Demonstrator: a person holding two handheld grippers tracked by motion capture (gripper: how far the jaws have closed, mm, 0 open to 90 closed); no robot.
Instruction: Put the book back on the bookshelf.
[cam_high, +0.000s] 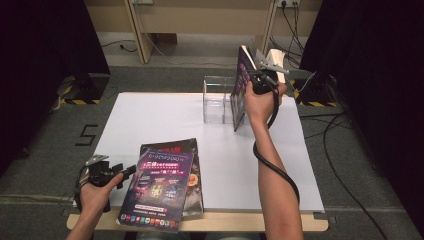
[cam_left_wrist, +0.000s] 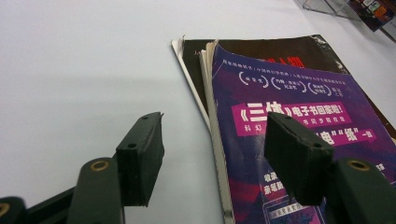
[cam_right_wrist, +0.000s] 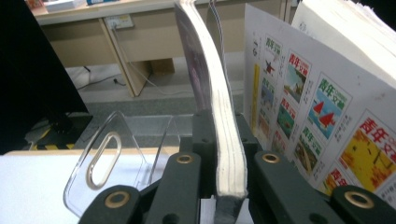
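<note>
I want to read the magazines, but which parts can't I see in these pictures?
- Held magazine, right gripper view: cover turned edge-on, and the right claw clamps over its lower pages.
- Lower magazine, high view: covered by the purple magazine lying on it.
- Purple magazine, left gripper view: bottom cut off by the frame, part behind the left claw; small print too blurred to read.
- Clear rack, high view: its right end hidden by the held magazine.

Bare white table lies open across the left and middle; a clear acrylic rack blocks the far edge, stacked magazines the near one.
</note>
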